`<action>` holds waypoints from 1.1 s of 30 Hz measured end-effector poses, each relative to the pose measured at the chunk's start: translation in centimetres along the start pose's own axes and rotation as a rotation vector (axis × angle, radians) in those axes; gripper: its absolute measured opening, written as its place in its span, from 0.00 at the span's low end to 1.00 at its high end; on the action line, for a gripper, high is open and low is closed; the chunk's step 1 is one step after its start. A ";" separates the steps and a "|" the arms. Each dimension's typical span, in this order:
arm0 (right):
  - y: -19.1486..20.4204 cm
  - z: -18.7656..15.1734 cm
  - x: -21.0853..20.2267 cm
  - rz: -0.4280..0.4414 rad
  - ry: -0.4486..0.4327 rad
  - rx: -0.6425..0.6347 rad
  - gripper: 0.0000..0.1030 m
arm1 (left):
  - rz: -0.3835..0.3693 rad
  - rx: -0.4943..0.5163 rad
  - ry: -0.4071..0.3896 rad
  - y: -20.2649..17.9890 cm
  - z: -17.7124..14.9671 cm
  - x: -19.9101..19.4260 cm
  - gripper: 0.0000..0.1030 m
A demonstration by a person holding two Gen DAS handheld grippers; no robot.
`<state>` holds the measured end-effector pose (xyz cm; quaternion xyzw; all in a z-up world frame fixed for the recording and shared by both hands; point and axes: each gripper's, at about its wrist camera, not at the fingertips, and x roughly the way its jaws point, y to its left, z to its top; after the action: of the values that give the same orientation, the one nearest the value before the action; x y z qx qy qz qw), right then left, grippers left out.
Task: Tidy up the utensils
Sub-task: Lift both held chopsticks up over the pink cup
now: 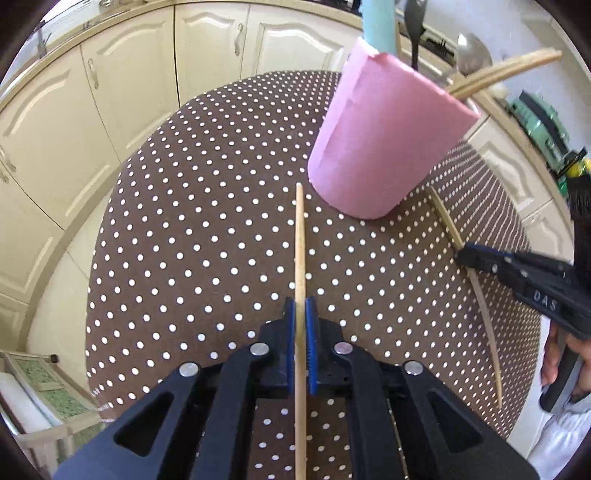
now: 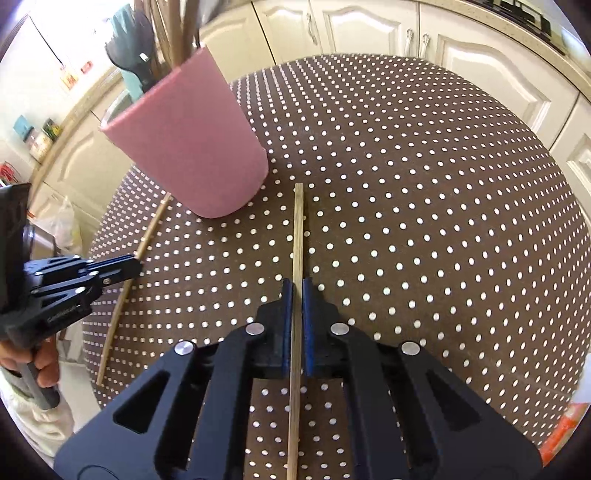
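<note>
Both grippers, left [image 1: 301,306] and right [image 2: 297,291], each pinch 1 thin wooden chopstick [image 1: 300,236] [image 2: 297,229] pointing to 12 o'clock; the tall pink cylindrical holder [image 1: 384,136] stands between them.

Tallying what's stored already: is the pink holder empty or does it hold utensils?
Holding utensils. The pink holder has wooden sticks, a teal handle and a dark spoon rising above its rim.
</note>
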<state>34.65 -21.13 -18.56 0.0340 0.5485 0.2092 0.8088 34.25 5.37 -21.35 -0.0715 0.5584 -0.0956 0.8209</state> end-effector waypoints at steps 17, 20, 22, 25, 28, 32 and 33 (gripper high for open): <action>-2.5 -5.5 -13.7 0.172 -0.515 0.027 0.06 | -0.002 0.062 -0.593 -4.2 -3.1 -11.4 0.05; -1.7 -5.1 -15.0 0.201 -0.567 0.013 0.06 | 0.059 0.096 -0.683 -6.4 -4.0 -13.4 0.05; -1.1 -5.0 -16.3 0.218 -0.599 0.004 0.06 | 0.100 0.117 -0.739 -7.8 -4.5 -14.3 0.05; 1.3 -4.3 -16.4 0.228 -0.650 -0.009 0.06 | 0.148 0.133 -0.816 -9.2 -4.8 -15.4 0.05; 3.3 -4.1 -16.9 0.218 -0.715 -0.032 0.06 | 0.169 0.124 -0.879 -9.7 -5.0 -16.4 0.05; 5.1 -3.6 -18.1 0.207 -0.798 -0.066 0.06 | 0.157 0.114 -0.947 -9.9 -4.6 -17.3 0.05; 5.3 -3.5 -18.4 0.207 -0.812 -0.072 0.06 | 0.146 0.111 -0.968 -9.9 -4.3 -17.6 0.05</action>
<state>24.22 -23.83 -2.32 0.1402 0.1713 0.2782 0.9347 23.21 -0.09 -4.80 -0.0245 0.1106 -0.0232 0.9933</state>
